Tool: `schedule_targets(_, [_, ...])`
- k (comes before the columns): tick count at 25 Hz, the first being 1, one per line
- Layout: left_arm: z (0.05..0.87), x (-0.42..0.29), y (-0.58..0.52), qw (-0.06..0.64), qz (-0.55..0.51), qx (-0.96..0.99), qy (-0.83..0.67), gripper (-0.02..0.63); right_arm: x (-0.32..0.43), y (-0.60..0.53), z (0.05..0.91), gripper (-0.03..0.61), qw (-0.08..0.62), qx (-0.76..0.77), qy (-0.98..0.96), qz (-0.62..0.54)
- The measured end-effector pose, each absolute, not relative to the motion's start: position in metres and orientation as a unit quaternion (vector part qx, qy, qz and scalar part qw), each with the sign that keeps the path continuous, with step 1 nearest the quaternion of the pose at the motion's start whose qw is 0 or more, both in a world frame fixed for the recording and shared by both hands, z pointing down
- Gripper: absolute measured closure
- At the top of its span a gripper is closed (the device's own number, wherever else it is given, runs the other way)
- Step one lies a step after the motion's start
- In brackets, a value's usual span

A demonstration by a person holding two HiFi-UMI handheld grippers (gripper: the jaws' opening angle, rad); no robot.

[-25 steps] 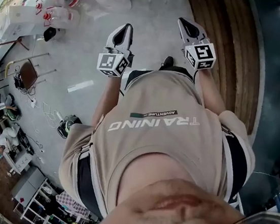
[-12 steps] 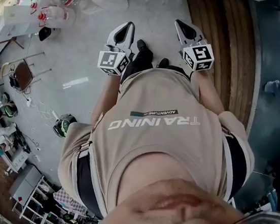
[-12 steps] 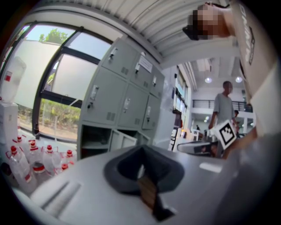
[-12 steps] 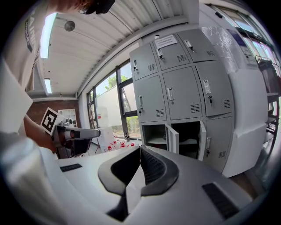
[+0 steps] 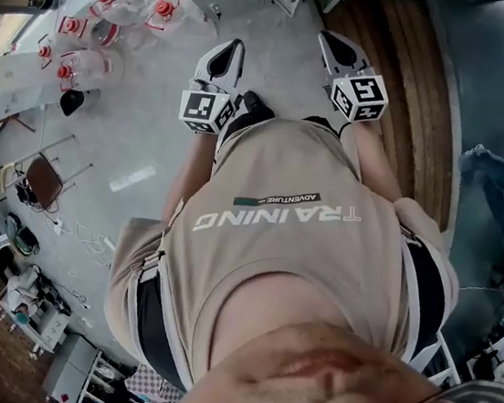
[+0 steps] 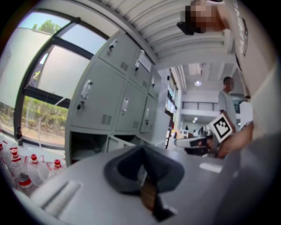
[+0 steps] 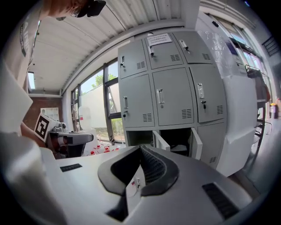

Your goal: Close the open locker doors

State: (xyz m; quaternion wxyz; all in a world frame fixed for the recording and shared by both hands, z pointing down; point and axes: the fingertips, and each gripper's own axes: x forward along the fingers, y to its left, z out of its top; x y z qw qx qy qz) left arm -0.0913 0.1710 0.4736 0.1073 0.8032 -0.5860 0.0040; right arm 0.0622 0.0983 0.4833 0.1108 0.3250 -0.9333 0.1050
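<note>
We find two locker doors (image 7: 160, 141) open, well beyond right gripper (image 7: 141, 150). It and left gripper (image 6: 141, 150) have fingers closed, empty. We advise pushing the free edges.

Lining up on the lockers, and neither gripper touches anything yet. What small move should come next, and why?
Probably step closer, bringing the right gripper toward the open door in the bottom row. In the right gripper view the lockers stand well off, that door and a second door hang ajar, and its jaws are together on nothing, so no door is within pushing range yet.
</note>
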Motion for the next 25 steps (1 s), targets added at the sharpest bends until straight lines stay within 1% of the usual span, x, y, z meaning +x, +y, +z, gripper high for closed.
schedule_targets(6, [0.477,-0.135,0.137,0.11,-0.009,0.819,-0.563,0.606,0.045,0.054,0.495,0.565,0.115,0.378,-0.911,0.116])
schedule_targets(13, [0.489,-0.165,0.095,0.134,-0.015,0.814,-0.566,0.606,0.028,0.007,0.517,0.565,0.141,0.385,-0.903,0.131])
schedule_targets(25, [0.489,-0.177,-0.005,0.122,0.02,0.797,-0.591,0.606,0.032,-0.095,0.535,0.565,0.157,0.357,-0.914,0.114])
